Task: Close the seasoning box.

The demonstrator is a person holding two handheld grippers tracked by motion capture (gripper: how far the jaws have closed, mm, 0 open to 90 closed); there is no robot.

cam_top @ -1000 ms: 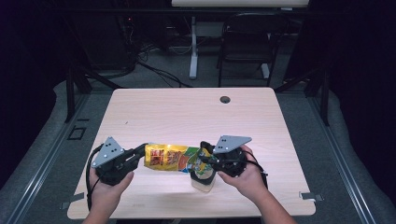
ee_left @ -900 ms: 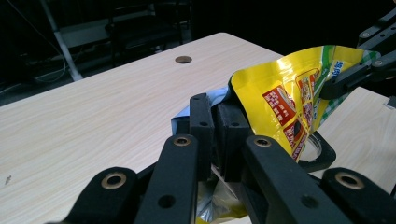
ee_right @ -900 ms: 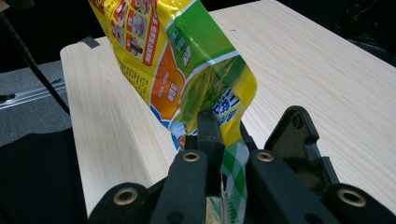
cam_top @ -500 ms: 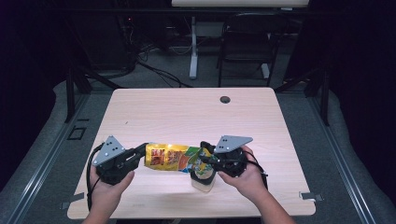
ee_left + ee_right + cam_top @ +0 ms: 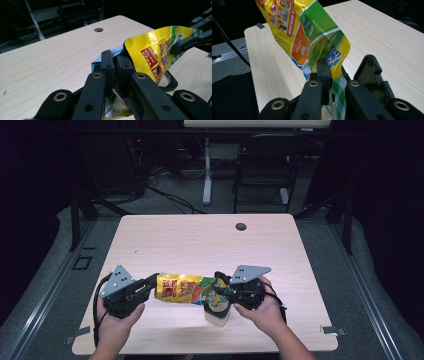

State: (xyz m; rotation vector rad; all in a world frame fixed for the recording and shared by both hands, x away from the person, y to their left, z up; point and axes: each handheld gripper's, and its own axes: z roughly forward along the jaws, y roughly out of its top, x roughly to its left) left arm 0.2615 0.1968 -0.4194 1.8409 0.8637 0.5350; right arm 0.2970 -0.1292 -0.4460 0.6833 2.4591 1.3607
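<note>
1. The yellow and green snack bag (image 5: 186,289) carries print all over its faces, but none of it can be read as words, a brand or a number.
2. In the left gripper view the bag (image 5: 160,50) shows red panels with small pale writing and a strip of blue characters near its top edge; all of it is too small and blurred to make out.
3. In the right gripper view the bag (image 5: 312,35) shows an orange panel with fine lines of text and blue characters on a yellow patch near the pinched corner; these cannot be read either.
</note>
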